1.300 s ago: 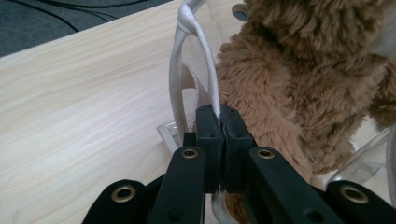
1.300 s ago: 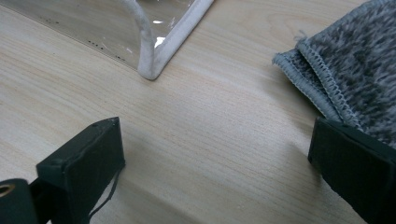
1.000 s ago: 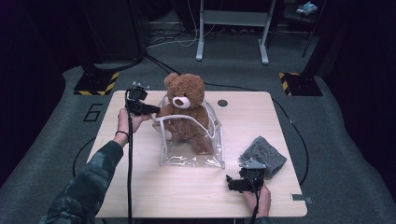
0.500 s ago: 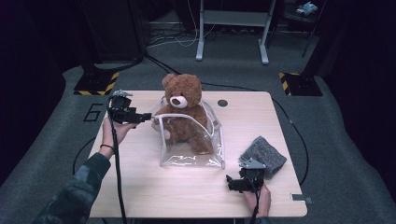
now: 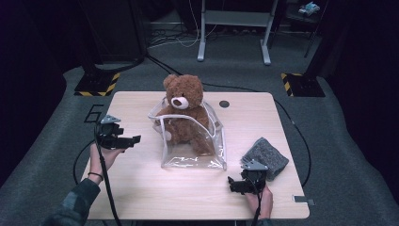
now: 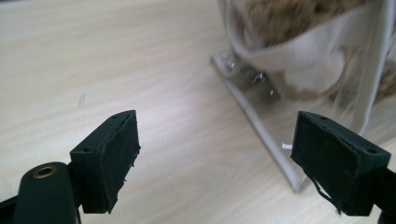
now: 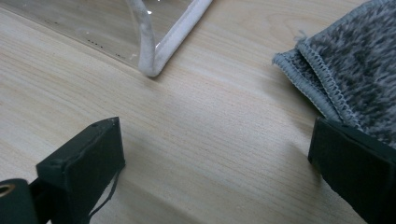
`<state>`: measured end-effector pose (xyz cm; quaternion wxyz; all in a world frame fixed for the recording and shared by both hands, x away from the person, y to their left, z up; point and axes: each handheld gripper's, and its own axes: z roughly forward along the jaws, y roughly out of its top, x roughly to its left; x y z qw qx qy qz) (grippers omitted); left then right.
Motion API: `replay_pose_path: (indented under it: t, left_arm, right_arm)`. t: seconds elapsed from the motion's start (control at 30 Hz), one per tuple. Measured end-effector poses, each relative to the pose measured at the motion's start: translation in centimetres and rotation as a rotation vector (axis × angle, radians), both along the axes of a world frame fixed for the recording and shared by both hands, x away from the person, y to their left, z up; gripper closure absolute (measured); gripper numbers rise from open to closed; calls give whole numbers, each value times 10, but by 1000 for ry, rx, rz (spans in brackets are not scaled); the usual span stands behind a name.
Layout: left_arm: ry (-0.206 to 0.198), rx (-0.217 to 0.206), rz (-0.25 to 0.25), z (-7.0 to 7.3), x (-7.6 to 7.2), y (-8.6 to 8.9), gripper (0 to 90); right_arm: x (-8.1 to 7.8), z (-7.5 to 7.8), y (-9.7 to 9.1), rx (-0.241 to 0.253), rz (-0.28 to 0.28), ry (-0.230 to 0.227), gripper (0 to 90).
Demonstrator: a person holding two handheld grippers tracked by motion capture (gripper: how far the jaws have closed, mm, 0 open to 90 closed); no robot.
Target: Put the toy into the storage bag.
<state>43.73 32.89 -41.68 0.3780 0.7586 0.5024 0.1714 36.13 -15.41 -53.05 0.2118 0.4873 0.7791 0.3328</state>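
- The brown plush teddy bear [image 5: 184,110] sits upright inside the clear plastic pouch with white edging [image 5: 193,141], which stands near the middle of the pale wooden surface [image 5: 155,188]; its head and shoulders rise above the pouch mouth.
- Judging from that, the loading of the bear looks done, while the pouch mouth gapes and nothing shows it fastened, so closing it is probably what remains.
- The left tongs [image 5: 136,139] have just been opening; in the left gripper view they stand wide apart with only bare wood between them, clear of the pouch and level with its left side.
- The right tongs [image 5: 231,184] rest low near the front edge of the surface, spread wide and holding nothing; in the right gripper view a pouch corner lies ahead and the folded grey knitted cloth [image 5: 265,157] sits just beside one jaw, apart from it as far as I can tell.
- The cloth is untouched; whether it belongs in the pouch I cannot say.
- Hard to make out: any zip or fastener on the pouch, and the bear's legs behind the glare on the plastic. The left gripper view is blurred around the pouch.
- A small dark round disc [image 5: 224,103] lies behind the pouch; what it is I cannot tell.
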Motion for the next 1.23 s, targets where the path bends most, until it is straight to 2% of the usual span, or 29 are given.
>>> replay_pose_path:
  t: [0.03, 0.13, 0.27, 0.3, 0.33, 0.4, 0.53, 0.57, 0.6, 0.63, 0.67, 0.7, 0.73, 0.83, 0.87, 1.23]
  left_arm:
    - [0, 0, 0, 0, 0, 0, 142]
    - [6, 2, 30, -21, -11, 9, 142]
    - [51, 27, 35, -47, -22, 16, 136]
    - [51, 27, 35, -47, -22, 16, 136]
    - [73, 50, 25, -61, -27, 19, 133]
    - [68, 70, 35, -70, -33, 20, 132]
    - [72, 80, 47, -84, -41, 20, 123]
    - [77, 105, 44, -93, -45, 20, 115]
    - [77, 105, 44, -93, -45, 20, 114]
    - [79, 145, 42, -100, -47, 20, 105]
    - [76, 138, 49, -105, -48, 19, 100]
    - [43, 165, 60, -107, -50, 20, 92]
    - [16, 132, 82, -110, -52, 19, 89]
    - [-5, 125, 80, -112, -54, 21, 85]
    - [-23, 114, 92, -114, -56, 22, 86]
    - [-34, 114, 106, -115, -54, 21, 86]
  right_arm:
    - [0, 0, 0, 0, 0, 0, 27]
    - [0, 0, 0, -4, 1, -2, 27]
    - [0, 0, 0, -5, 1, -2, 27]
    - [0, 0, 0, -5, 1, -2, 27]
    - [0, 0, 0, -4, 1, -2, 27]
    - [0, 0, 0, -5, 1, -2, 27]
    - [0, 0, 0, -5, 0, -1, 27]
    - [0, 0, 0, -5, 0, -1, 27]
    - [0, 0, 0, -4, 0, -2, 27]
    - [0, 0, 0, -5, 0, -1, 27]
    - [0, 0, 0, -4, -1, -1, 27]
    - [0, 0, 0, -4, 0, -2, 27]
    - [0, 0, 0, -4, -1, -1, 27]
    - [0, 0, 0, -4, 0, -2, 27]
    - [0, 0, 0, -4, 0, -1, 27]
    - [0, 0, 0, -5, 0, -1, 25]
